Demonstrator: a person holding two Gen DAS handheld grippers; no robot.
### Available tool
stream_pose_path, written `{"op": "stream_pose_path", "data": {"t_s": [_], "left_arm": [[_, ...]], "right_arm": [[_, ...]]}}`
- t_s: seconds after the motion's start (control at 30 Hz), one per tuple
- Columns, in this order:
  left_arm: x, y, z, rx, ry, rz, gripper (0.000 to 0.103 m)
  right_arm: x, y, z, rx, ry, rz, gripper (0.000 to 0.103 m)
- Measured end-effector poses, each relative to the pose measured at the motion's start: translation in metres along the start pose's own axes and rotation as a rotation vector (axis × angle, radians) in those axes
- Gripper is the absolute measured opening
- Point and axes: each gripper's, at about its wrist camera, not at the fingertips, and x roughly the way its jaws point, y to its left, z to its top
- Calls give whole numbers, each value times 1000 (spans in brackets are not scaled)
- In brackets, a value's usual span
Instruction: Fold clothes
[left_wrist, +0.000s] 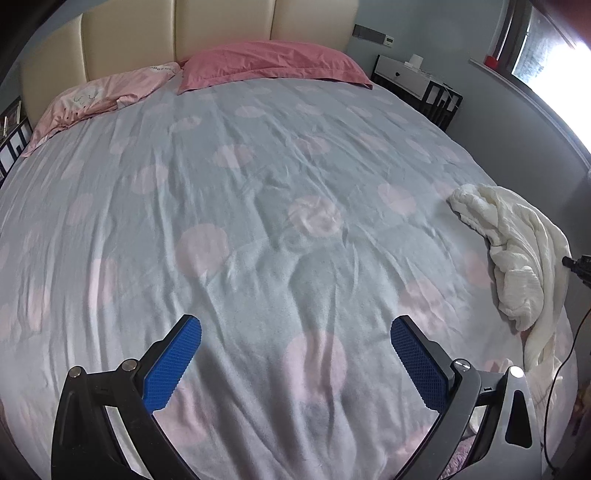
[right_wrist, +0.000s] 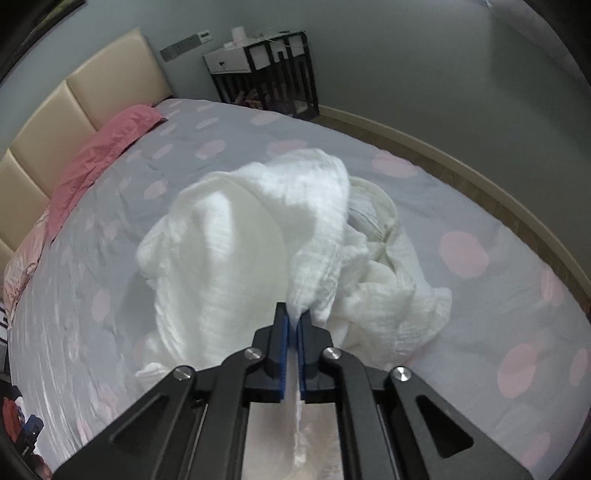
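Tons of open bedspread (left_wrist: 258, 192) ahead of the left gripper (left_wrist: 295, 328) — only blockers are the white garment (left_wrist: 517, 243) heaped far right, 2 pillows (left_wrist: 273, 62) at the far end.

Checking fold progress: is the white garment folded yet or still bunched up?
Still bunched: the white garment lies in a crumpled heap on the bed, one edge pinched in the right gripper.

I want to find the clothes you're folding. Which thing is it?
Find the big bed with the grey, pink-spotted cover. Near its window-side edge lies a crumpled cream-white crinkly cloth garment, pinched by the right gripper. It is the only white, bunched thing; the pillows are pink.
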Motion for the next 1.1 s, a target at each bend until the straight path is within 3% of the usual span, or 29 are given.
{"op": "stream_pose_path", "data": {"t_s": [0.3,0.43,0.63,0.77,0.87,0.97,1.1], "left_arm": [[-82,57,-15,49,-96,123,103],[-125,86,-26,63,-160,171,103],[-185,142,-41,-21,-251,208,103],[-216,180,-58,-91,-285,258,103],[-230,204,-76,-133,-280,299,103],[-235,222,-93,-167,-259,335,103],[-230,233,-108,-211,-221,343,103]], "right_arm": [[-109,163,11,-242,-122,167,3],[-158,246,-8,-353,-153,253,3],[-209,379,-63,-522,-147,418,3],[-222,455,-124,-642,-84,553,3],[-208,494,-189,-720,25,638,3],[-181,508,-259,-787,161,690,3],[-148,498,-341,-842,321,736,3]]}}
